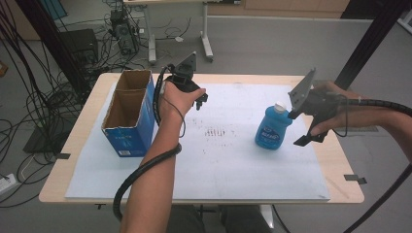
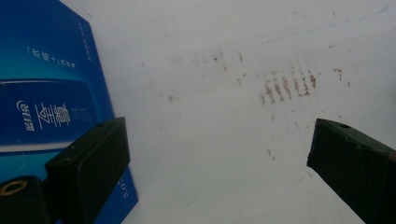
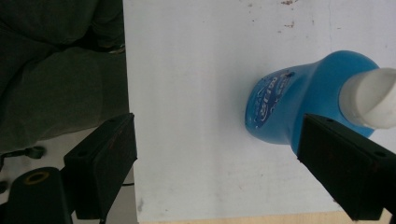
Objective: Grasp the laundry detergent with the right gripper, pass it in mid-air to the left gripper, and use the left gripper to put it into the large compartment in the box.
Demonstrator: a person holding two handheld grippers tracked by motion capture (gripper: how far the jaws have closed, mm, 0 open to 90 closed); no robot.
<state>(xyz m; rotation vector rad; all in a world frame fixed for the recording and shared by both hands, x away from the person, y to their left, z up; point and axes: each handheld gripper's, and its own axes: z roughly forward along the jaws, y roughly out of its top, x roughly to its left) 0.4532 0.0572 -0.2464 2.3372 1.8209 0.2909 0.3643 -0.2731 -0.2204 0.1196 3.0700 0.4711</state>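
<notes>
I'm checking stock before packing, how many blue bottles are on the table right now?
1. The blue bottle with a white cap stands upright on the white mat's right half, beside the right gripper. The blue carton interior is partly hidden, so more could sit inside.

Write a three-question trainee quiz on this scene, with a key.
1. True or false: the bottle lies on its side.
2. Which tool is nearest the box? A) left tool B) right tool
3. Fill in: the bottle's cap is ____ in colour.

Key: 1 false, it stands upright on the mat. 2 A. 3 white.
</notes>
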